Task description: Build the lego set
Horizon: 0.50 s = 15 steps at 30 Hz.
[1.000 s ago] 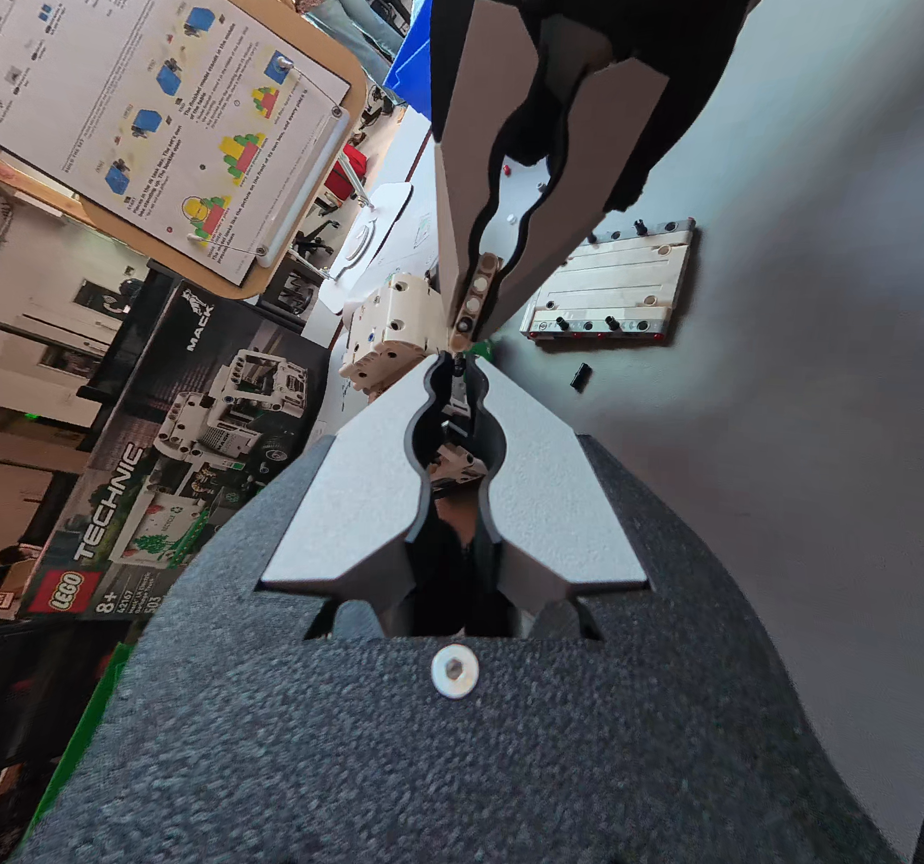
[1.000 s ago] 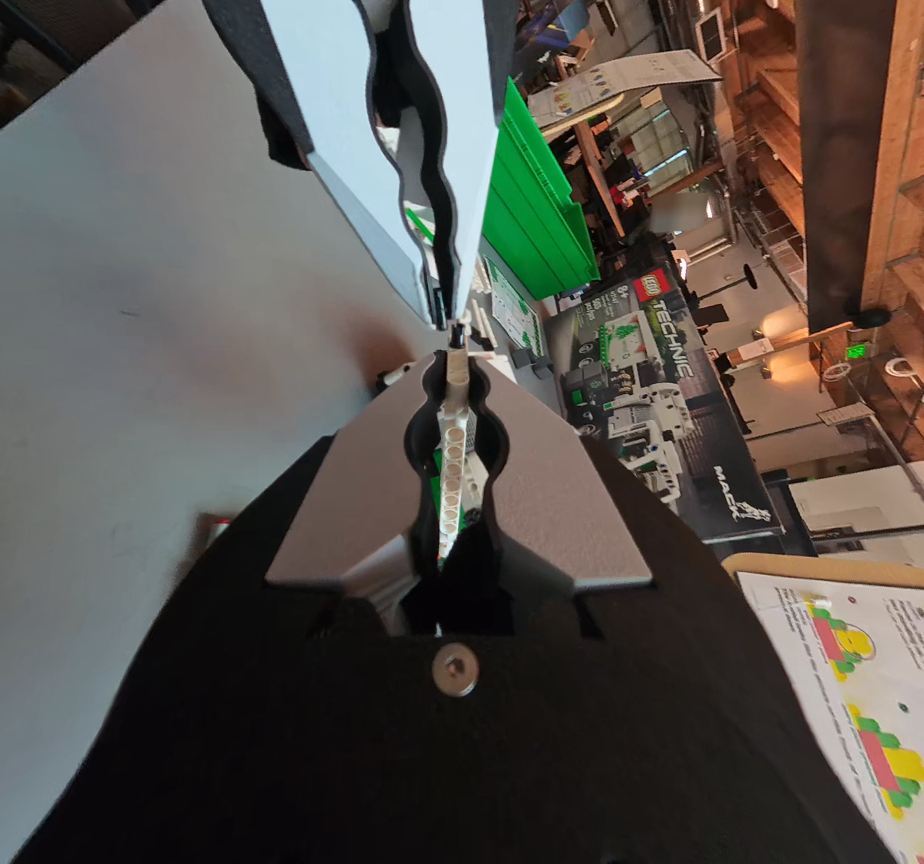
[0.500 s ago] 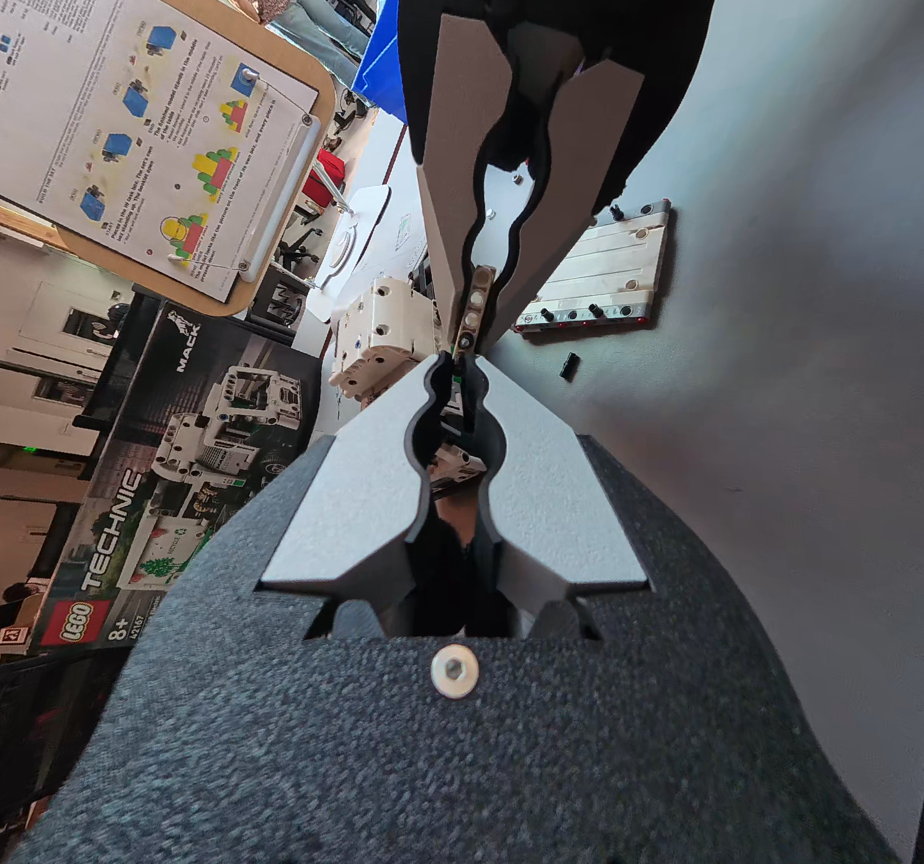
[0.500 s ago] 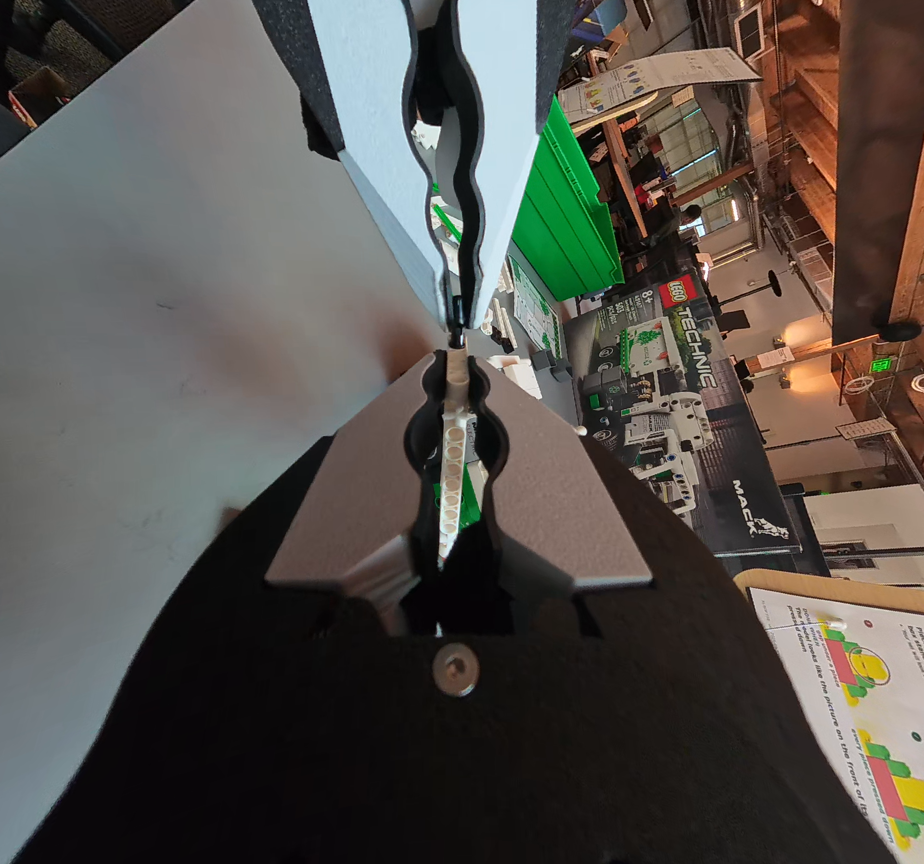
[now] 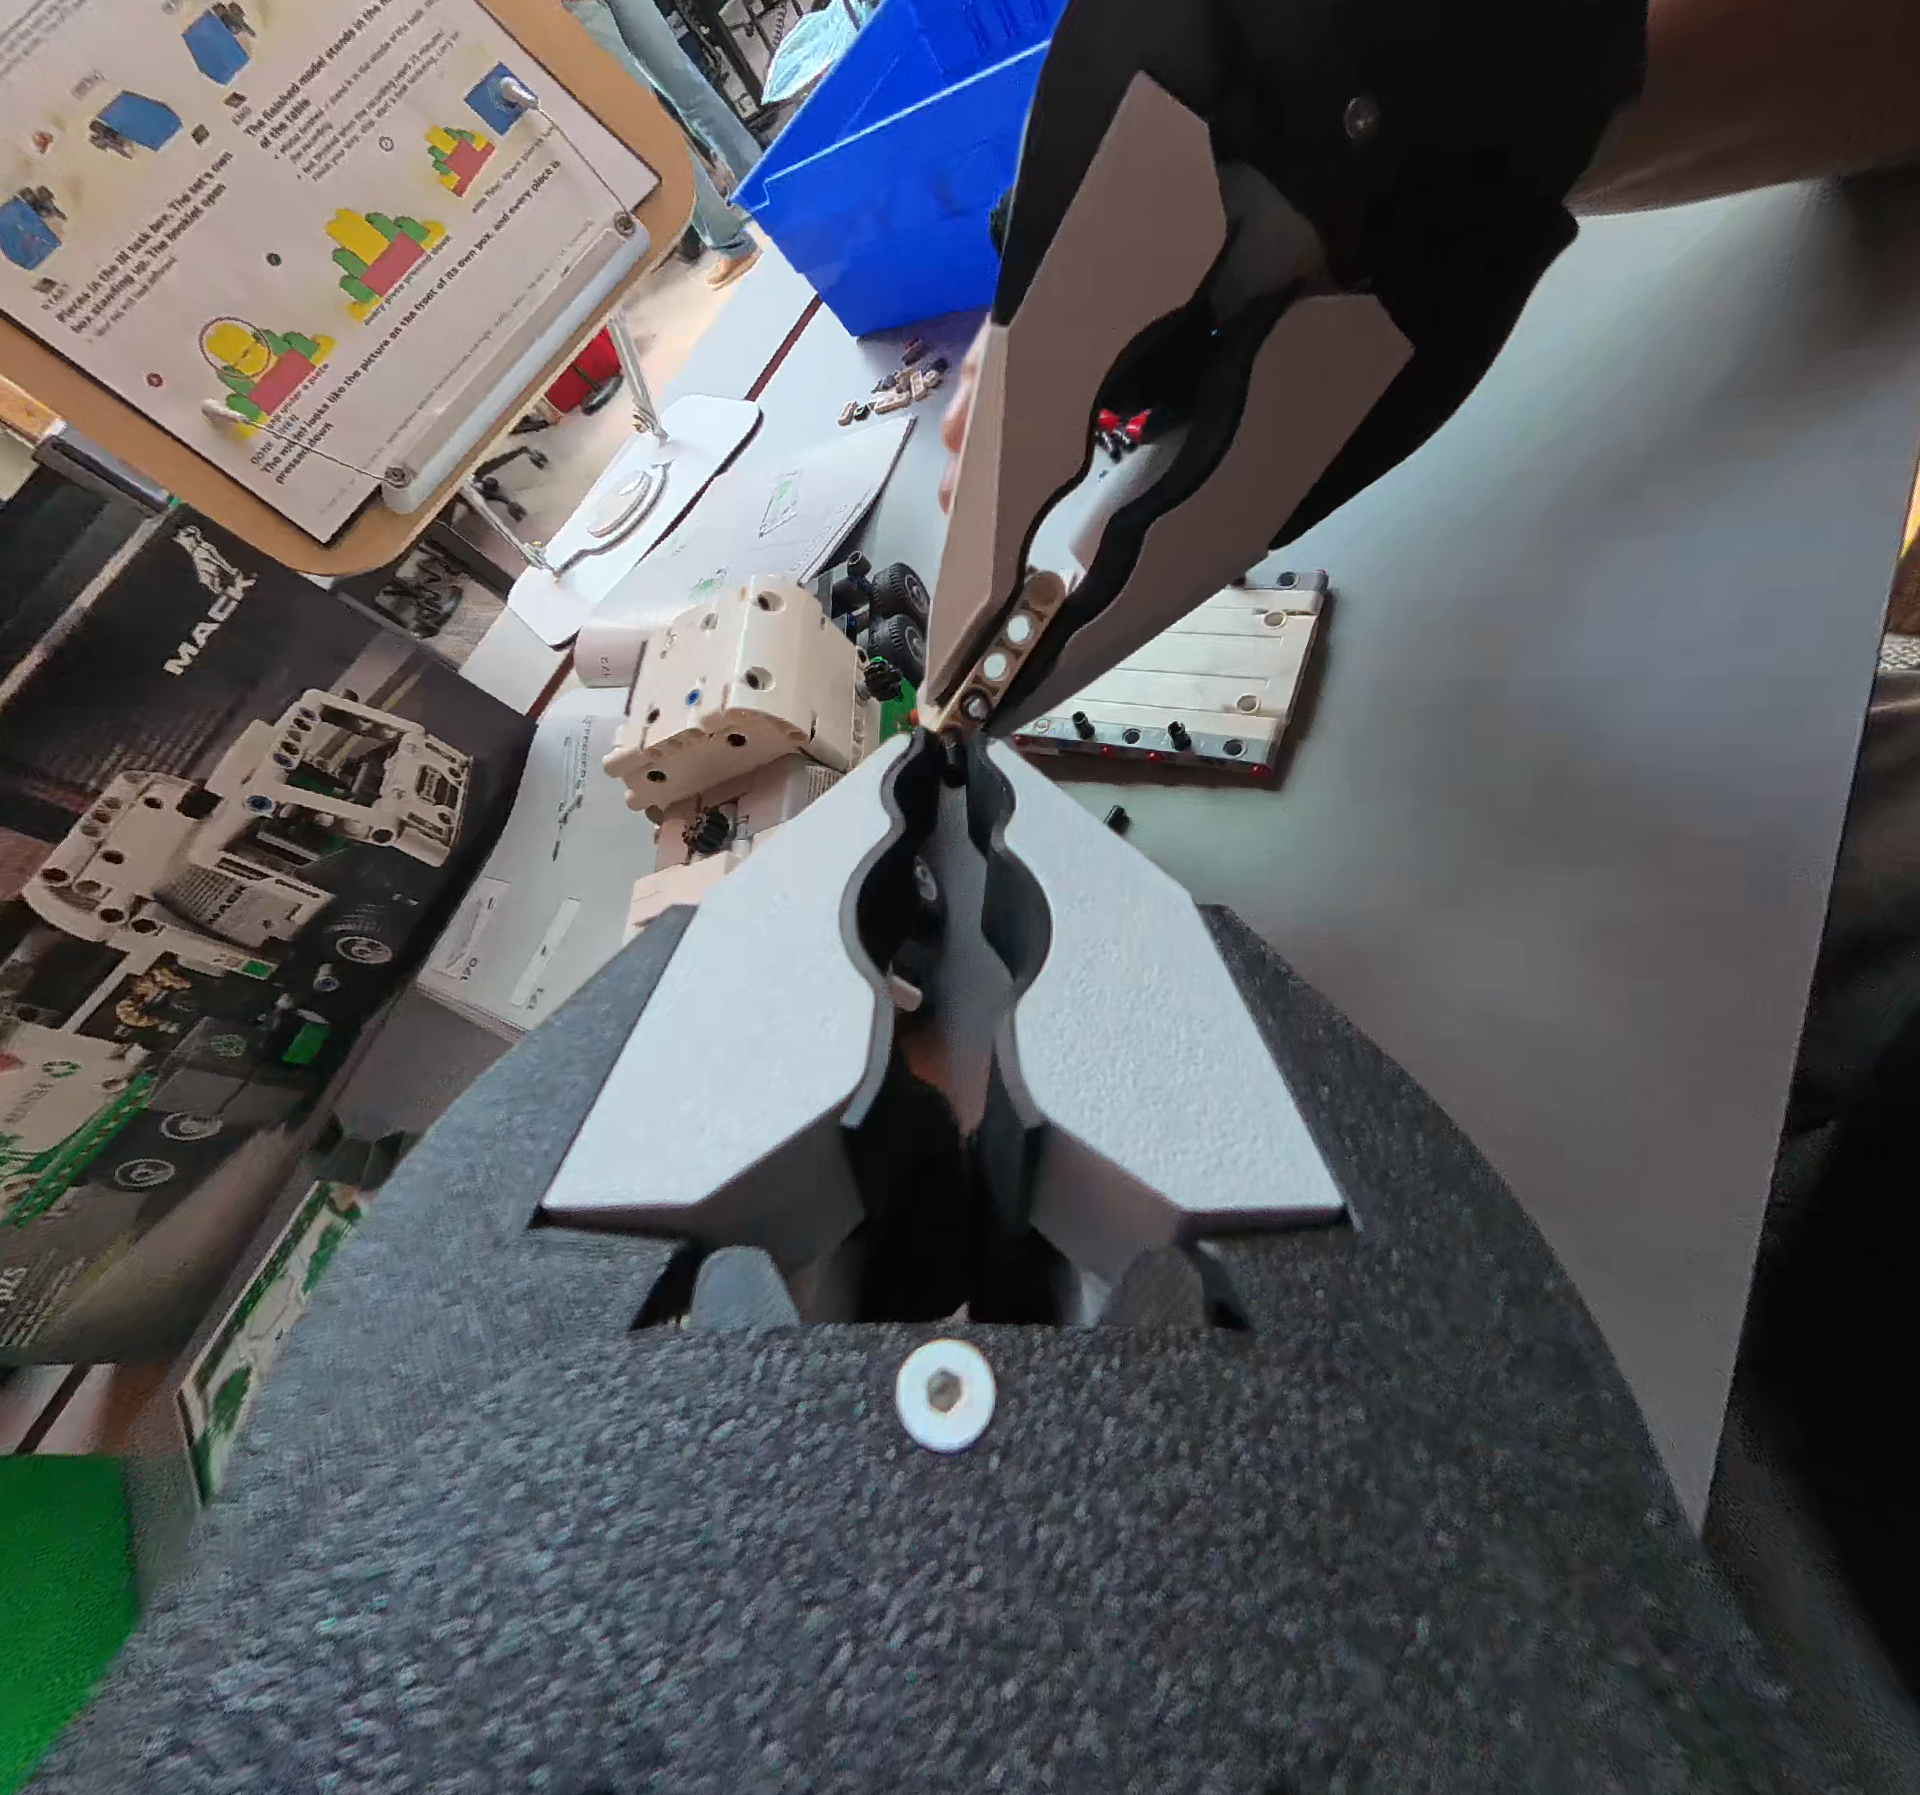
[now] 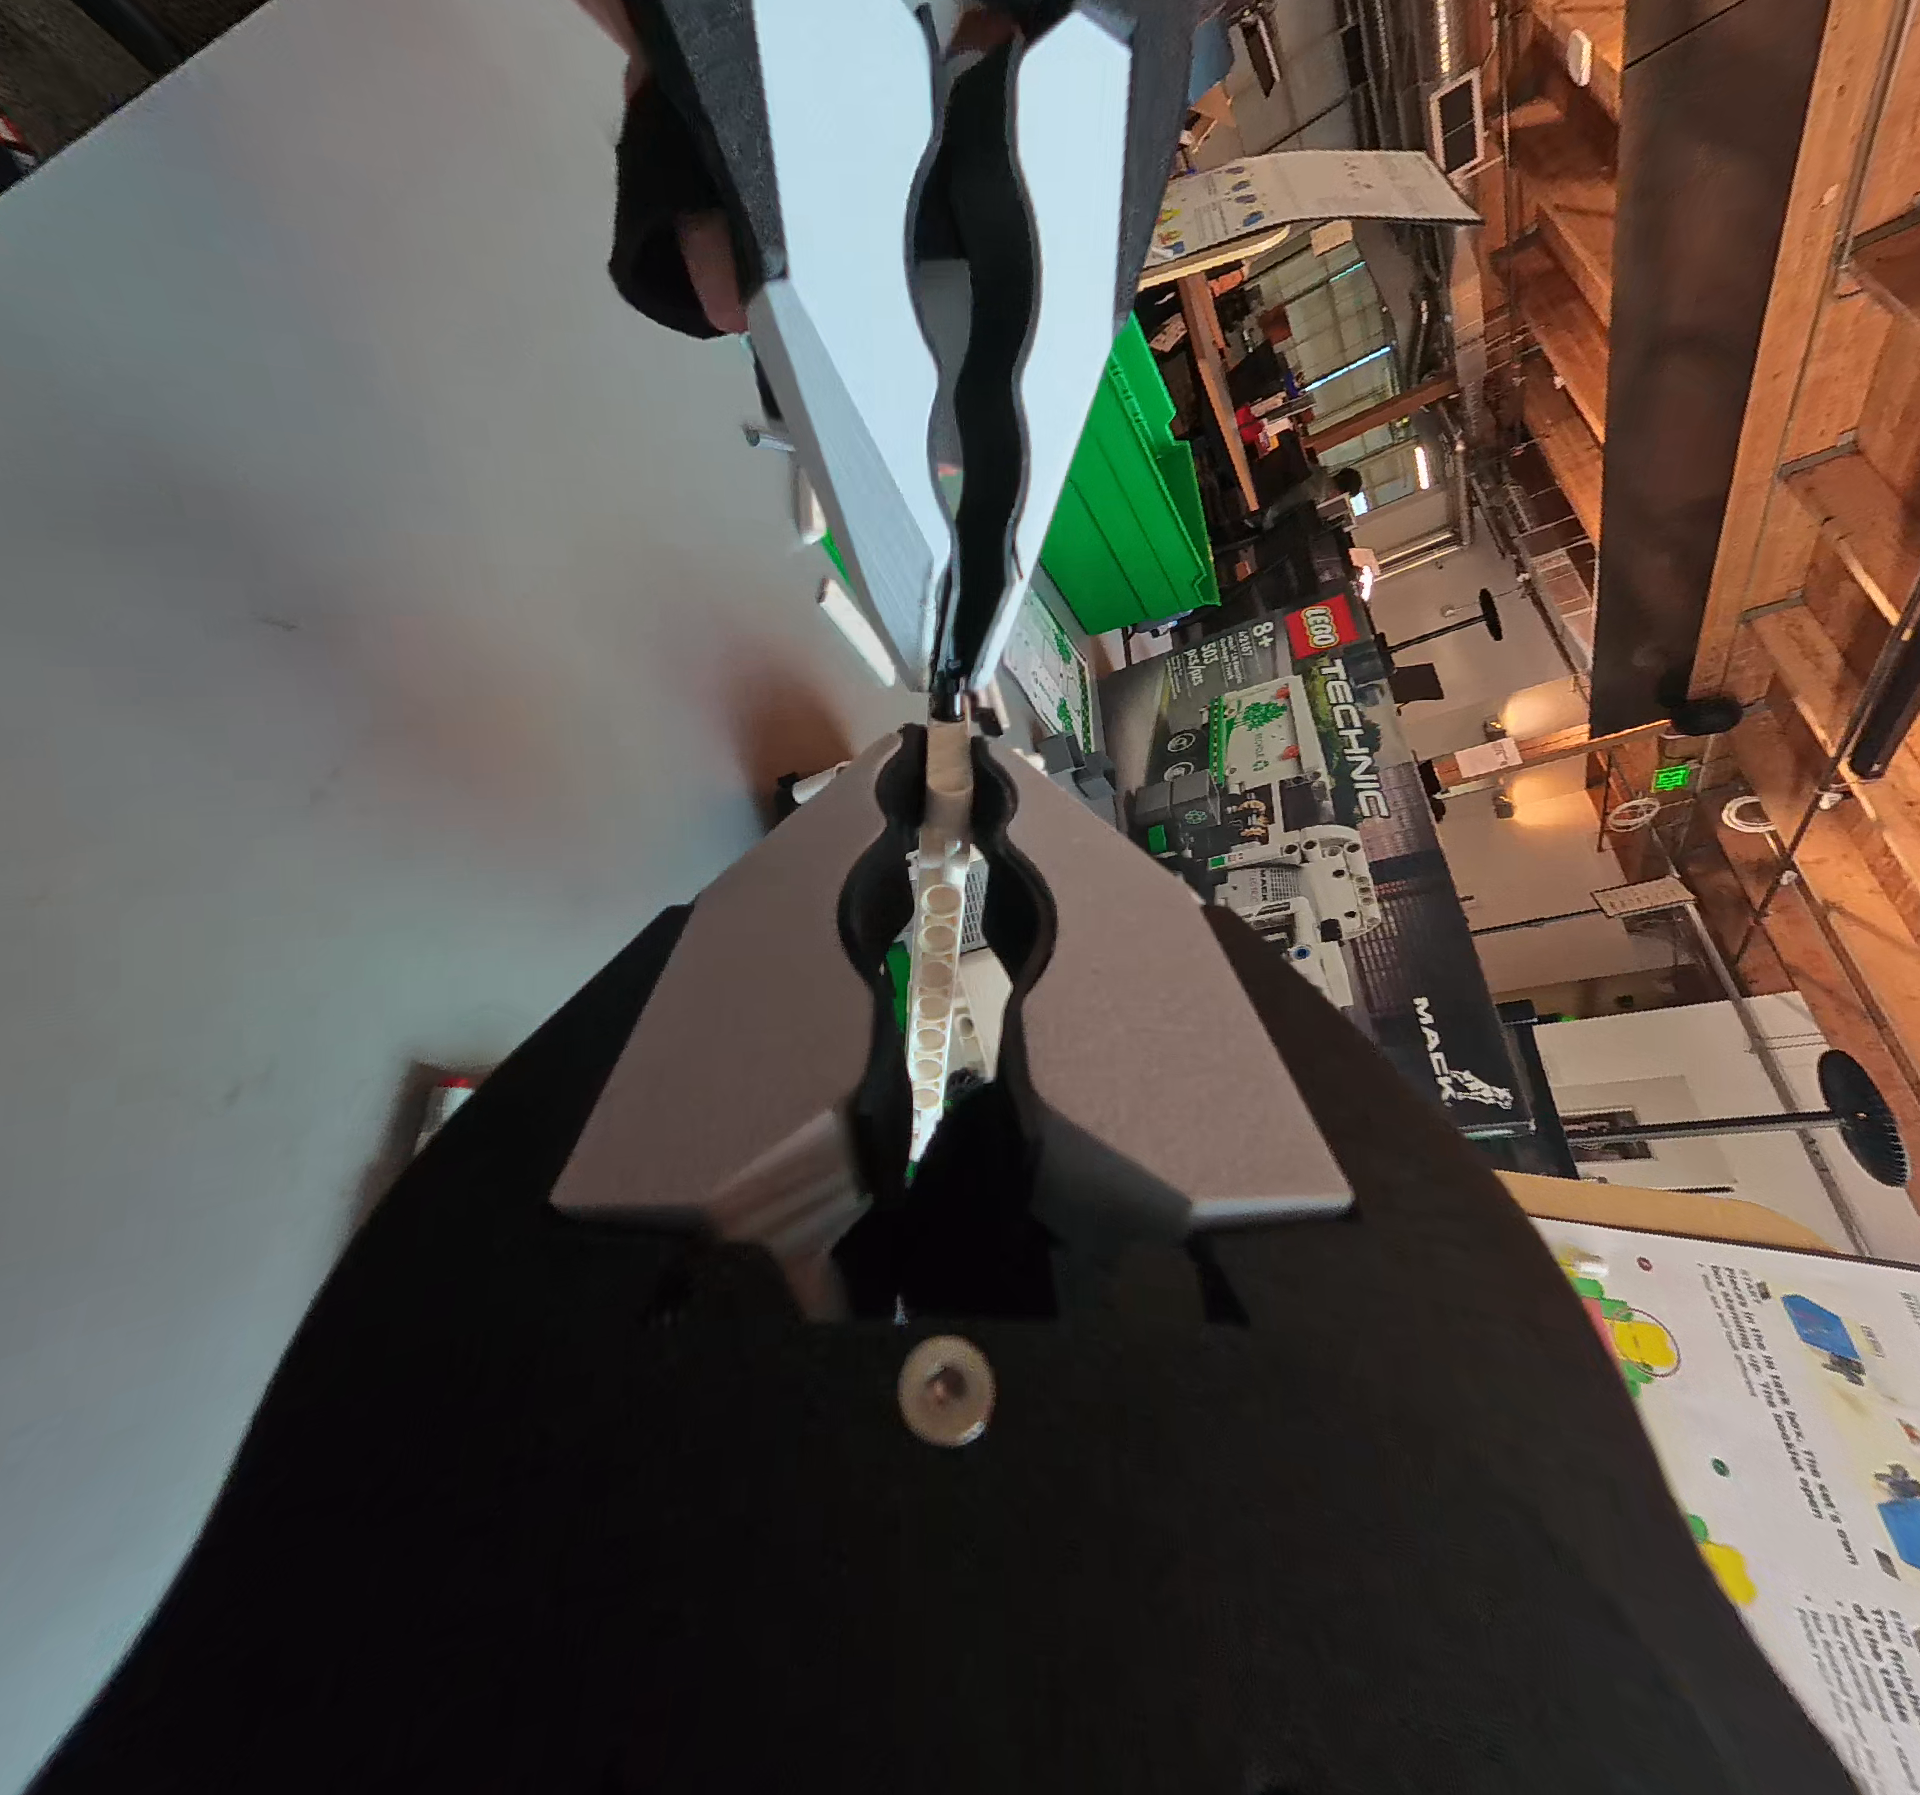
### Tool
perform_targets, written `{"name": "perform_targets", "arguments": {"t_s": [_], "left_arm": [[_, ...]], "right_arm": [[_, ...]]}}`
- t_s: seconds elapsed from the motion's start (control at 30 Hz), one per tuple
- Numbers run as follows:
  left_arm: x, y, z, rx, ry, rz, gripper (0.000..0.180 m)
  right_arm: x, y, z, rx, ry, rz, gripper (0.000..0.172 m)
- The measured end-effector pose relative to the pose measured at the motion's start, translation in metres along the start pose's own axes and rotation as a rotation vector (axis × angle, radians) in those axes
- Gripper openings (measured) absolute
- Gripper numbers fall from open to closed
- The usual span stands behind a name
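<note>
Two hand-held grippers meet tip to tip above a grey table (image 5: 1558, 914). The right gripper (image 6: 948, 743) is clamped on a white perforated beam (image 6: 935, 945), which runs back between its fingers and ends at the tips; from the left wrist camera the same beam (image 5: 1013, 628) shows at 12 o'clock, its end hole facing the left gripper (image 5: 948, 758). The left gripper pinches a small black pin (image 5: 951, 771) at its very tips, the pin's free end touching or just short of that hole; which cannot be told. Likely faults: the pin is held by a short length only, so an off-axis push could pivot it or flick it out; the long beam could swivel between the pads under load. At 10 o'clock stands a white model cab (image 5: 738, 696), at 2 o'clock a white panel assembly (image 5: 1195, 675), with a loose black pin (image 5: 1117, 818) nearby.
</note>
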State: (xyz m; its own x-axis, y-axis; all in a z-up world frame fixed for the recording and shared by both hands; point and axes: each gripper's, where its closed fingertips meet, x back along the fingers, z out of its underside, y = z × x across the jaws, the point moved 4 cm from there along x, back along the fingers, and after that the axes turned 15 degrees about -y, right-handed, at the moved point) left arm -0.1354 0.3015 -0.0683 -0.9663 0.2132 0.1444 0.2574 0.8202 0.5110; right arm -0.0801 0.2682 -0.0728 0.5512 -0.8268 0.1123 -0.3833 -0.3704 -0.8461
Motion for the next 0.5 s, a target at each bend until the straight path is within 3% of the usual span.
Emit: {"name": "perform_targets", "arguments": {"t_s": [0.03, 0.33, 0.5], "left_arm": [[-0.0003, 0.0004, 0.0001, 0.011, 0.001, -0.006, 0.003], [-0.0029, -0.0019, 0.0046, -0.053, 0.087, -0.005, 0.003], [-0.0029, -0.0009, 0.0033, -0.061, 0.074, -0.014, 0.004]], "right_arm": [[0.0001, -0.0004, -0.0005, 0.015, 0.006, 0.007, 0.006], [-0.0029, 0.0055, 0.0011, 0.152, 0.079, 0.014, 0.006], [-0.0025, 0.0037, 0.0018, 0.042, 0.034, 0.013, 0.006]]}}
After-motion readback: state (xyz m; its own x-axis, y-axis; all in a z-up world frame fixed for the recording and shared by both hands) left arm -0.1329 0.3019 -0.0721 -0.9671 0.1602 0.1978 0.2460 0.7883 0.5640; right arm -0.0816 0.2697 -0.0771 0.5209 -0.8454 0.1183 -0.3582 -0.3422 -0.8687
